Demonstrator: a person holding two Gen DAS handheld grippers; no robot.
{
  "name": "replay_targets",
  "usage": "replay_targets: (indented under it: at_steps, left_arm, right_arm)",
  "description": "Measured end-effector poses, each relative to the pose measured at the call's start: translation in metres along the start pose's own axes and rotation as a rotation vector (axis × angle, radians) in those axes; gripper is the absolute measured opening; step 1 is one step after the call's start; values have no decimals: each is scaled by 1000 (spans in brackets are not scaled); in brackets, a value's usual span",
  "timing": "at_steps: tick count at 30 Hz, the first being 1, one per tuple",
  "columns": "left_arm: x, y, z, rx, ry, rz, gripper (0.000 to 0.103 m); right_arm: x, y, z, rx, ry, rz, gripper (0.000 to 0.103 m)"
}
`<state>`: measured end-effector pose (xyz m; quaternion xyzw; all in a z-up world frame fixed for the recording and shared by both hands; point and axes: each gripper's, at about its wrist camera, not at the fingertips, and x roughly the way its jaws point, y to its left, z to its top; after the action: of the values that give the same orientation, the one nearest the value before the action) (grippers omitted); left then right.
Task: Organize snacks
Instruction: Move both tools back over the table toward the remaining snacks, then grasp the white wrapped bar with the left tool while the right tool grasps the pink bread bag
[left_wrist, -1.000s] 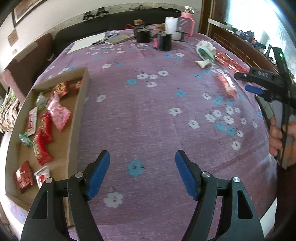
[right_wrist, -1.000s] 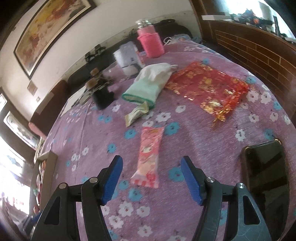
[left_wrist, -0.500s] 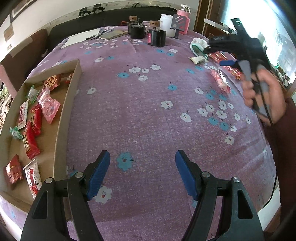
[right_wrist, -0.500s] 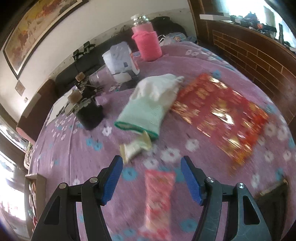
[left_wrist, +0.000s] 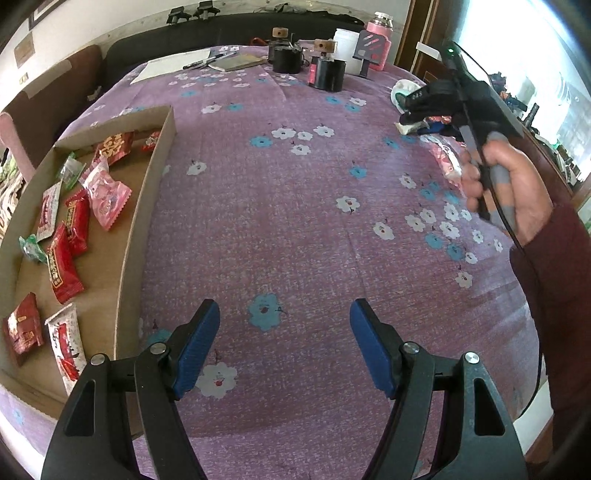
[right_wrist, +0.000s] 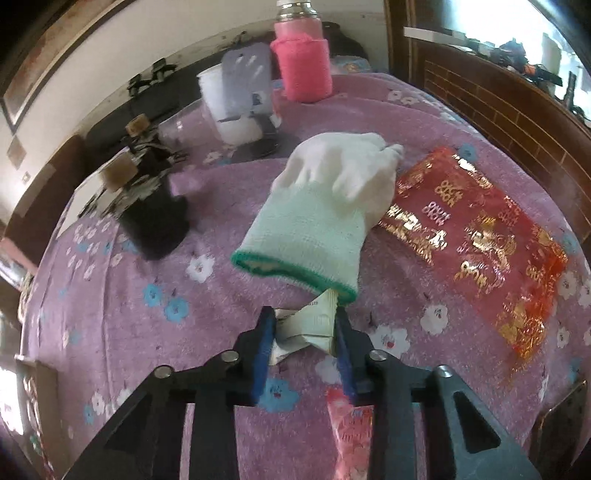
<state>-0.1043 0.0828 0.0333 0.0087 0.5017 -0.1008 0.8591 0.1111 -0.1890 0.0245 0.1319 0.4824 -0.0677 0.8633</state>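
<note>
My right gripper (right_wrist: 304, 328) is shut on a small cream snack packet (right_wrist: 308, 326) on the purple flowered cloth, just in front of a white and green glove (right_wrist: 321, 214). A long pink snack packet (right_wrist: 351, 432) lies under the right gripper; it also shows in the left wrist view (left_wrist: 448, 166). My left gripper (left_wrist: 284, 325) is open and empty above the cloth. A cardboard tray (left_wrist: 142, 206) at the left holds several red and pink snack packets (left_wrist: 107, 192). The right gripper shows in the left wrist view (left_wrist: 417, 120) at the far right.
A red and gold foil bag (right_wrist: 476, 229) lies right of the glove. A pink bottle (right_wrist: 301, 59), a white jar (right_wrist: 232, 110) and black pots (right_wrist: 151, 206) stand at the back. A dark phone (right_wrist: 561, 435) lies at the right edge. Papers and pens (left_wrist: 192, 64) lie far back.
My right gripper has moved forward past the pink packet and closed on the cream packet by the glove. The left gripper has shifted slightly and stays open.
</note>
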Motion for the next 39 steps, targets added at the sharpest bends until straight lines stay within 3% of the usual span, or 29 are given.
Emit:
replay_targets:
  at_steps: [4,10,12,13,16,17,24,31,35,39]
  left_arm:
    - [1,-2,-1,-2,8,-14,73]
    - [-1,-5,-2,3,9,-26,73]
    - [-3,-4,-3,3,6,-29,73]
    - [-4,-4,-3,3,5,-28,73]
    - [-4,-4,-2,3,6,-42,73]
    - [-3,-5,0,1,10,-56,73]
    - [-5,-21,20,59,-19,-63,73]
    - [5,-39,50,169,-40,-14,73]
    - [25,-53,65,233,-39,19,72]
    - [45,-66,74,290,-16,7,72]
  right_arm:
    - [-15,13,-28,-81,51,97,32]
    - [-48,51,-91,-289,158,314,36]
    - [-69,40,-94,-268,124,380,35]
    - [-76,33,-91,-251,91,375,41]
    - [-106,-5,-78,-160,-79,285,71]
    - [-111,-19,-74,-125,-120,238,73]
    - [-85,-52,-75,-52,-94,120,73]
    - [-52,-31,-77,-110,-83,49,72]
    - [-44,-24,-77,-144,-88,39,73]
    - [-45,-25,-78,-144,-93,51,70]
